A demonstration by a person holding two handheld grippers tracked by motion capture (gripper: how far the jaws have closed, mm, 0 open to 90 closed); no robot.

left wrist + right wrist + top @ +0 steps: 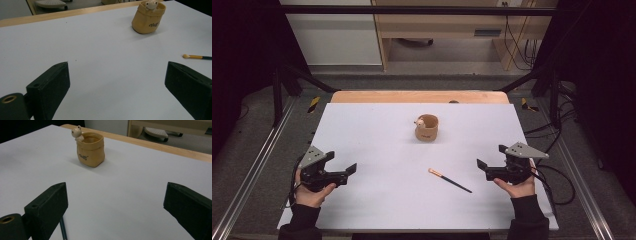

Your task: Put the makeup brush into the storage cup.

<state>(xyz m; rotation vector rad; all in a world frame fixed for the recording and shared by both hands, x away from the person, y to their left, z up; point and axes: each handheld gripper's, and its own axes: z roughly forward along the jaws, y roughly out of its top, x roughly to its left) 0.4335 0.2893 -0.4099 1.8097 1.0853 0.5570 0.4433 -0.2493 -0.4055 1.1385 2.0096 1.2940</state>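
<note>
- A tan sack-shaped pot [427,128] stands upright on the white table [377,145], toward 12 o'clock from the table's middle; a small pale frog figure [419,121] perches on its rim at the 9 o'clock side.
- A small brush [449,180] with a pale tip, gold ferrule and dark handle lies flat toward 5 o'clock from the middle, tip pointing to 10 o'clock, well apart from the pot.
- The left gripper [343,163], held in the person's left hand [312,192] at 8 o'clock, has its jaws spread wide with nothing between them.
- The right gripper [492,156], held in the right hand [519,187] at 4 o'clock, is likewise wide open and empty; in the right gripper view the brush handle [62,230] shows just beside its left jaw.
</note>
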